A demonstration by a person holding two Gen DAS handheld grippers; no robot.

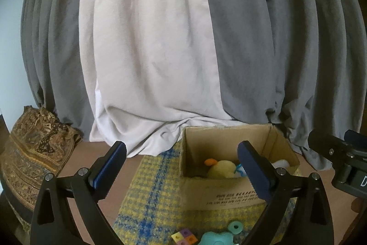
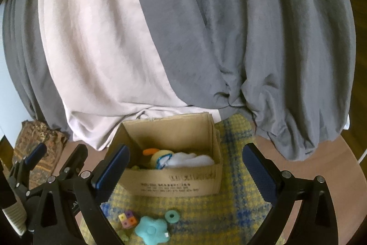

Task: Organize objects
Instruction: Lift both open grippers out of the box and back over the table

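An open cardboard box [image 2: 174, 183] stands on a yellow-and-blue checked mat [image 2: 231, 210]; it also shows in the left wrist view [image 1: 229, 194]. Inside lie a yellow plush duck [image 2: 158, 156] with an orange beak and a white soft item [image 2: 192, 160]. In front of the box lie a teal flower-shaped toy [image 2: 151, 230], a teal ring [image 2: 172, 216] and a multicoloured block cube [image 2: 128, 219]. My right gripper [image 2: 185, 173] is open and empty, above the mat before the box. My left gripper [image 1: 182, 170] is open and empty, left of the box; it also shows in the right wrist view [image 2: 57, 153].
Grey and pale pink curtains [image 2: 183, 38] hang close behind the box and pool on the brown floor [image 2: 332, 164]. A folded patterned brown cloth [image 1: 34, 148] lies at the left. The right gripper's body [image 1: 339, 157] shows at the right edge of the left wrist view.
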